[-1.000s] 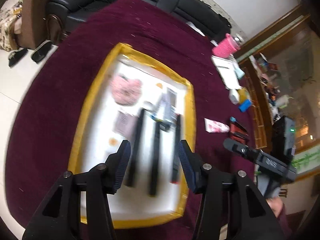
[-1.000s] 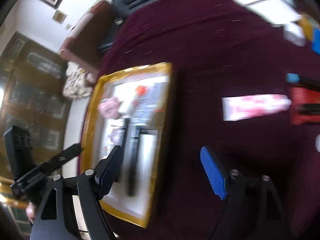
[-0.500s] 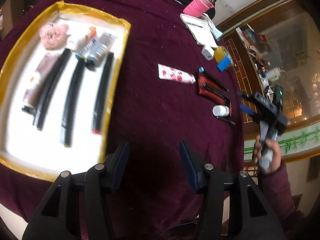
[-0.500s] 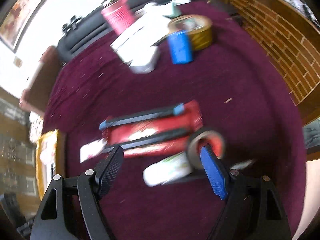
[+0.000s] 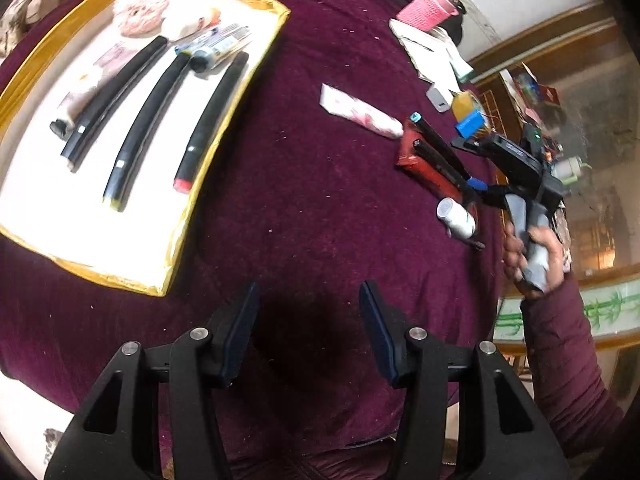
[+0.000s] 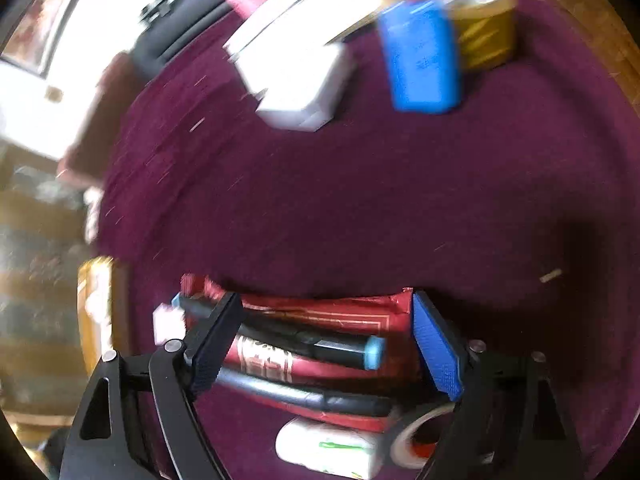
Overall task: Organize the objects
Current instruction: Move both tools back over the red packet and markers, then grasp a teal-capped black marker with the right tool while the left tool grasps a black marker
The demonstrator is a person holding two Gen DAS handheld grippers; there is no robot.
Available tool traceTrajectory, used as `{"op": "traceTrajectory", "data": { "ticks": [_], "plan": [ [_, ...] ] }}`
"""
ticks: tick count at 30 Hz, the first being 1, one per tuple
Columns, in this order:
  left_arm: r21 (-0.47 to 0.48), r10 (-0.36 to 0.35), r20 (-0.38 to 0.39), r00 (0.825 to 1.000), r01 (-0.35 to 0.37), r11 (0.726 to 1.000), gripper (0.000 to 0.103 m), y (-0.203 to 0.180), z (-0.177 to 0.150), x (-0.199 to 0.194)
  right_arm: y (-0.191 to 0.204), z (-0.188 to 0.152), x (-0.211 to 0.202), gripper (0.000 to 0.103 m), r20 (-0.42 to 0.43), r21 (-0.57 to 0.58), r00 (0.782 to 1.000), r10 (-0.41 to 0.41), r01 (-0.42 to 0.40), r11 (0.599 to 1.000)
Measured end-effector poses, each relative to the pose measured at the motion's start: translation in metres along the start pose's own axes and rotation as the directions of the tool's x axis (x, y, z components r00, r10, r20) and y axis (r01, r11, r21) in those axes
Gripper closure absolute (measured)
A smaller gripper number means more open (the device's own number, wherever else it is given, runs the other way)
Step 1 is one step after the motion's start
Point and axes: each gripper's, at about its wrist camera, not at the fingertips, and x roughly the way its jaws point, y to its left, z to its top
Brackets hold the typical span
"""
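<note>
- The right gripper (image 6: 326, 344) is spread wide and holds nothing; a red packet (image 6: 320, 320) with black pens lying on it sits between its fingers, though whether a finger touches it is hard to tell.
- A blue-capped pen (image 6: 320, 344) lies across the packet; a white bottle (image 6: 328, 452) and a roll of tape (image 6: 416, 436) sit nearer the camera, cut off by the gripper frame.
- The right wrist view is smeared by motion: a blue block (image 6: 422, 56), a yellow tape roll (image 6: 486, 36) and a white box (image 6: 298, 88) beyond are soft-edged.
- The left gripper (image 5: 306, 326) is also spread and empty, hovering over bare maroon cloth on the surface (image 5: 320, 200).
- To its left a gold-rimmed tray (image 5: 208, 152) holds black rods (image 5: 148, 108) and tubes, their labels unreadable.
- A pink-patterned tube (image 5: 360, 114) lies between the tray and the packet.
- A pink cup (image 5: 426, 6) stands at the far edge, before a black sofa.
- The person's right hand (image 5: 532, 252), in a maroon sleeve, grips the right gripper's handle.
</note>
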Motion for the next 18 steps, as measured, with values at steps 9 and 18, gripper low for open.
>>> {"op": "traceTrajectory", "data": {
  "ticks": [9,18],
  "plan": [
    [0.012,-0.008,-0.028,1.0,0.009,1.0,0.052,-0.012,0.007,0.023,0.074,-0.071,0.031,0.022,-0.205,-0.081,0.948,0.244,-0.265,0.961],
    [0.041,-0.022,-0.068,0.997,0.025,0.999,0.052,-0.017,0.008,0.035,0.089,-0.075,-0.018,0.022,-0.013,-0.292,1.0,0.009,-0.012,0.956]
  ]
}}
